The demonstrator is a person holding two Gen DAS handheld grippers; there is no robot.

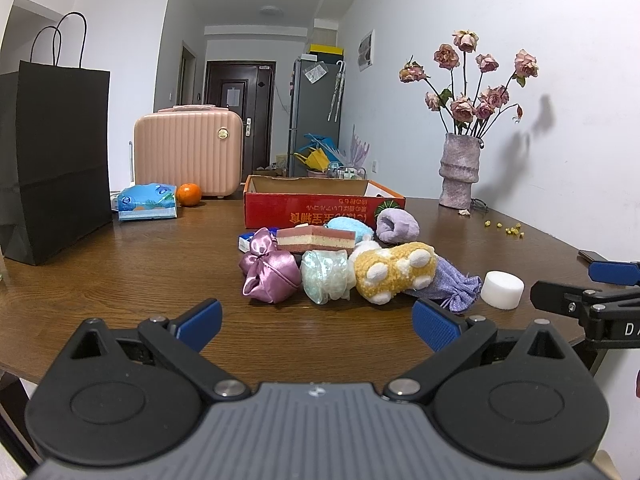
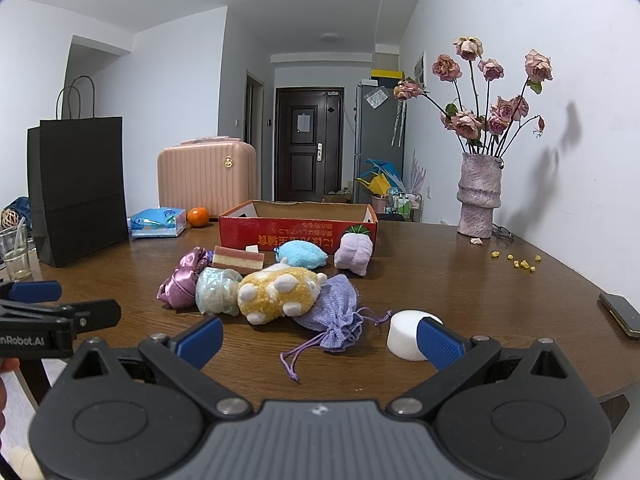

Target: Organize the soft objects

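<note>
While both grippers gape empty, soft toys (image 1: 394, 276) lie beyond them.

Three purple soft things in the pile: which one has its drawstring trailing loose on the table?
The lavender knit pouch, nearest the right gripper. The satin pouch is shiny pink-purple; the folded lilac towel sits by the red box.

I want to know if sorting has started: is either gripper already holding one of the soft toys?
No: the left gripper and the right gripper both stand open and empty, short of the yellow plush.
</note>
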